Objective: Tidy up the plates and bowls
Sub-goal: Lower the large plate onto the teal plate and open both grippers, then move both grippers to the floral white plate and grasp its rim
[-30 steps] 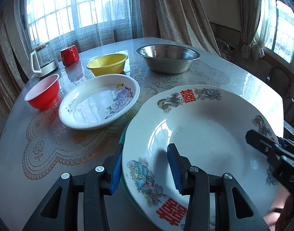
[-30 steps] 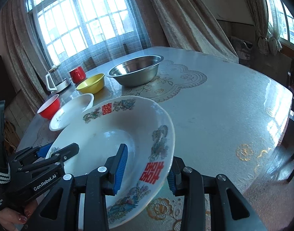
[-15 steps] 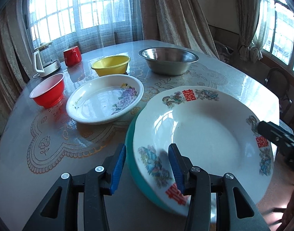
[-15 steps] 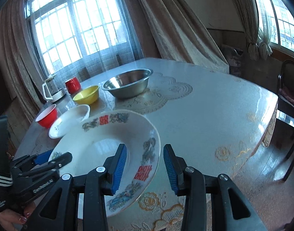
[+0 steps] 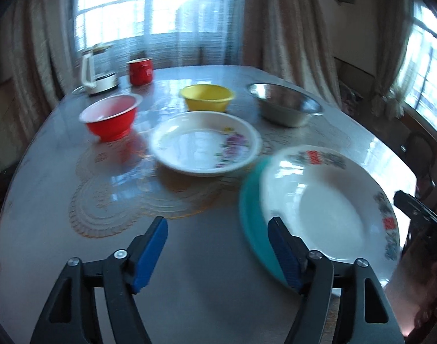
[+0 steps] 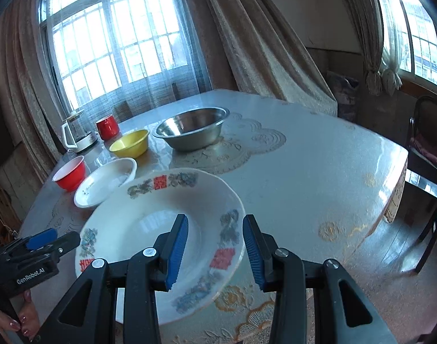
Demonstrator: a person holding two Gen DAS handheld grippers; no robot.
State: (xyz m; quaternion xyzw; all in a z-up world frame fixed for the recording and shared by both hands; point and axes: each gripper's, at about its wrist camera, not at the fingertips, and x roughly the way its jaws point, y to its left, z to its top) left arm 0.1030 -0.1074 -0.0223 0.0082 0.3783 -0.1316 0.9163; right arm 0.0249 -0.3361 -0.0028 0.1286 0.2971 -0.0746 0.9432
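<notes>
Where resting on teal plate [image 5: 248, 215], white plate [image 6: 138, 229] shows red-character rim.

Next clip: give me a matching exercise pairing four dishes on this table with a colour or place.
Things:
1. steel bowl
2. large plate with red characters
3. flowered plate
4. small bowl beside the red mug

Descriptions:
A. yellow
B. stacked on a teal plate
C. farthest right of the bowls
D. between the red bowl and the large plate

Pairs: 1-C, 2-B, 3-D, 4-A
</notes>
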